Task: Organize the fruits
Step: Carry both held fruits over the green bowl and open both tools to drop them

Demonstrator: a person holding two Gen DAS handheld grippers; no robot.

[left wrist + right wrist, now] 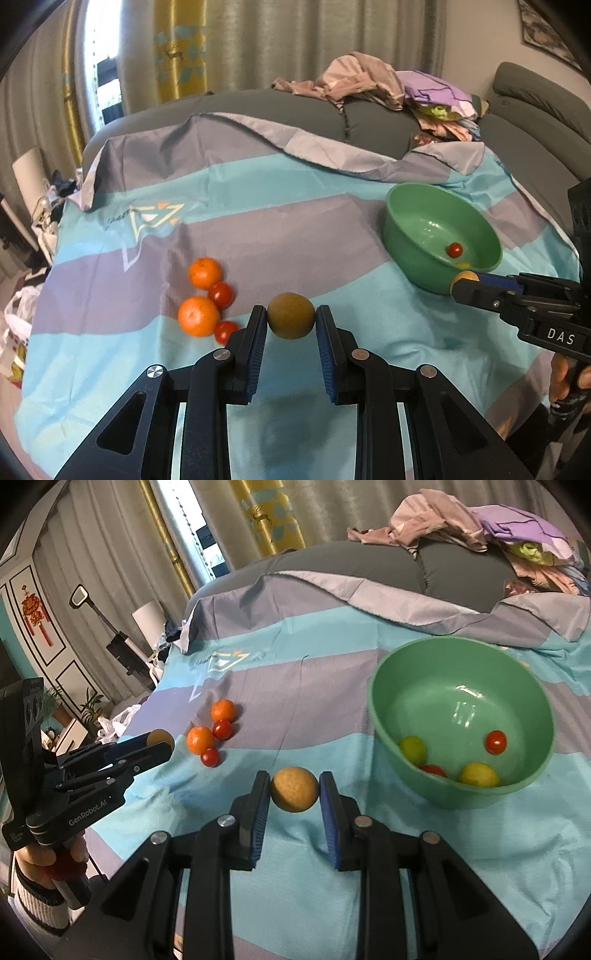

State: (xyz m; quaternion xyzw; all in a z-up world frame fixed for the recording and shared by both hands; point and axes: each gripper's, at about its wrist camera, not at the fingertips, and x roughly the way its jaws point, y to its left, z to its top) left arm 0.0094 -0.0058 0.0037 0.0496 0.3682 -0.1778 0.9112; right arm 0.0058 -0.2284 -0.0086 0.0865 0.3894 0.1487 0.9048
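Observation:
My left gripper (291, 311) is shut on a brownish-green round fruit (291, 323), lifted above the striped cloth. My right gripper (294, 781) is shut on a tan round fruit (294, 794), just left of the green bowl (443, 686). The bowl holds two yellow-green fruits (478, 774) and two cherry tomatoes (495, 741). Two oranges (198, 315) and two cherry tomatoes (221, 294) lie clustered on the cloth to the left. Each view shows the other gripper from the side: the right gripper (458, 286) by the green bowl (417, 214), the left gripper (162, 747) near the oranges (200, 740).
A teal and grey striped cloth (295, 229) covers a grey sofa (369, 122). A pile of clothes (399, 88) lies at the back right. Curtains hang behind. A person's hand (44, 860) grips the left tool's handle. Clutter and bags sit on the floor at left.

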